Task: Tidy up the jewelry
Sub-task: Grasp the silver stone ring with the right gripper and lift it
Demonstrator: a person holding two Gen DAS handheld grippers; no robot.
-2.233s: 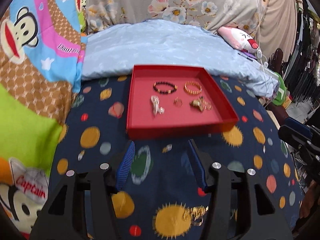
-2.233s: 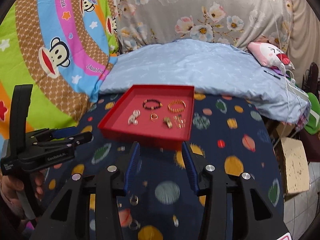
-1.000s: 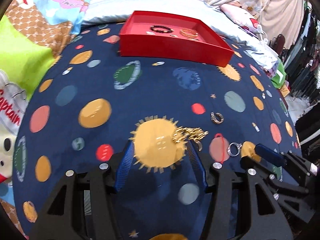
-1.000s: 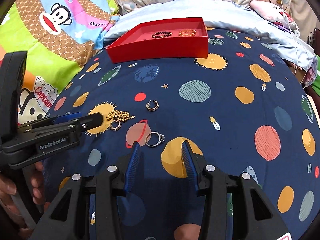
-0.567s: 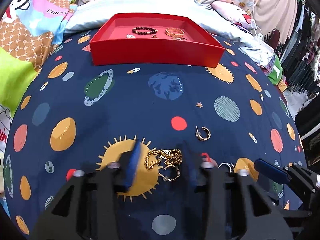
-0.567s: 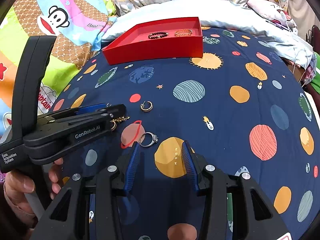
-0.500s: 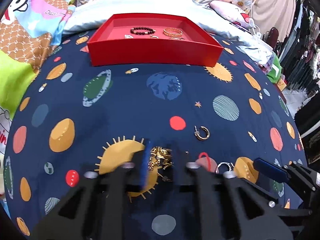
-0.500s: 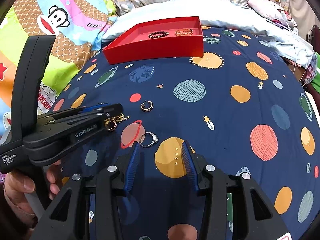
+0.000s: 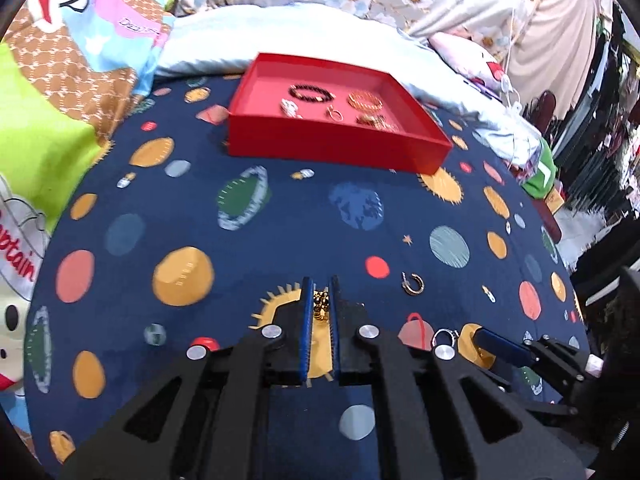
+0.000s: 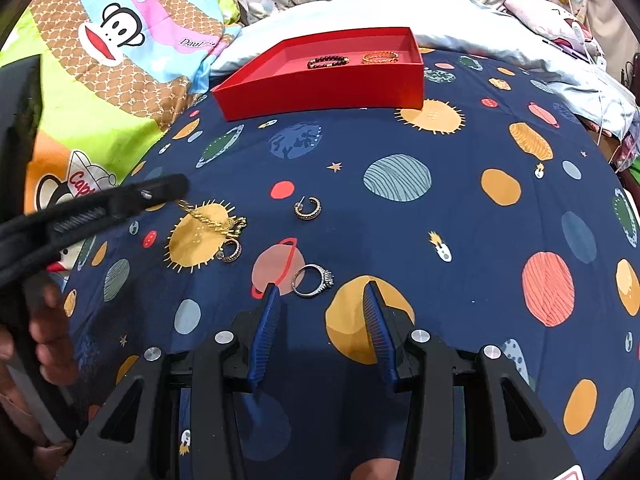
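Several pieces lie in the tray [image 9: 336, 148]; left gripper [image 9: 320, 300] pinches the chain [image 10: 212, 222], right gripper [image 10: 320, 304] gapes near the ring [image 10: 312, 276]; two earrings remain.

Both fisheye views are brightly and evenly lit, with saturated colours and only soft, faint shadows. A thin shadow sits under the near wall of the red tray [image 9: 336, 148]. Straight lines bow strongly toward the edges, and black vignette fills the corners. In the right wrist view, the left gripper [image 10: 176, 188] is smeared by motion blur, as is the hand [image 10: 44, 336] at the frame edge. The left wrist view is slightly soft overall. The metal screws [image 9: 367, 331] on the gripper frame catch small bright glints.
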